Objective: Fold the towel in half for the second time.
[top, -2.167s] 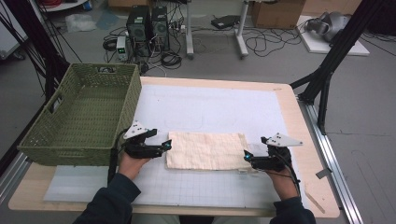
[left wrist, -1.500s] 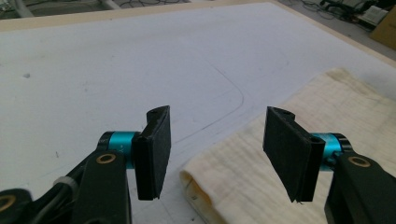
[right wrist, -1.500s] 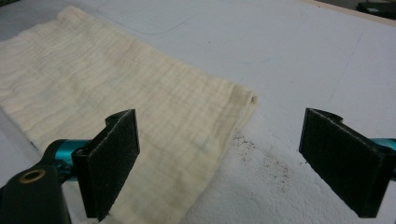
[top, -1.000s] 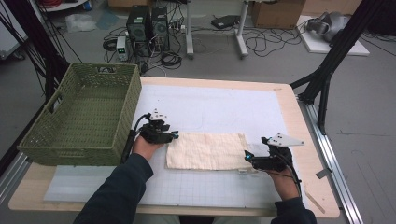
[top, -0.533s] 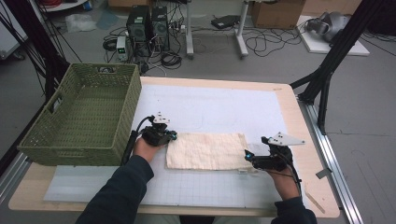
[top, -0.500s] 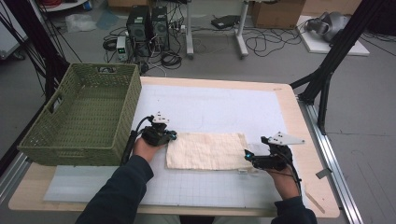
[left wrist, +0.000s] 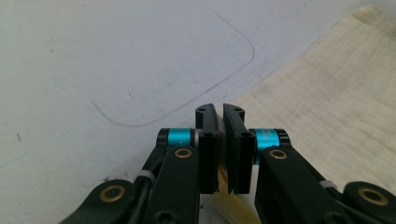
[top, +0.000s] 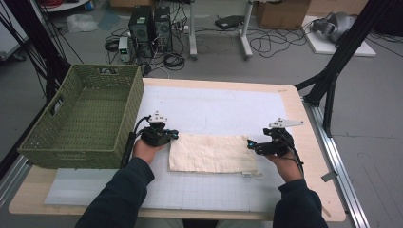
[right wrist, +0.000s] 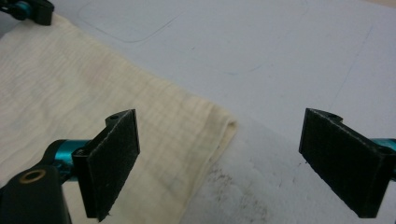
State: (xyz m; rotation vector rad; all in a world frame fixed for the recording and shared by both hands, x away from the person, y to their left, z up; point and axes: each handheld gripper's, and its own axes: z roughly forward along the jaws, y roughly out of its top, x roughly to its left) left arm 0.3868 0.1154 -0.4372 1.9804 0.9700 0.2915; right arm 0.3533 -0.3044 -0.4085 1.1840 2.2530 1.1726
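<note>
Cream rectangular woven cloth [top: 213, 153] on gridded mat [top: 199, 190]

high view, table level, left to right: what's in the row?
Green basket → left gripper, fingers shut at the cloth's left corner → cream cloth → right gripper, fingers open at the cloth's right end.

A green wicker basket [top: 85, 118] (empty) sits at the tabletop's [top: 294, 102] left end; computer towers [top: 151, 21] stand beyond it.
</note>
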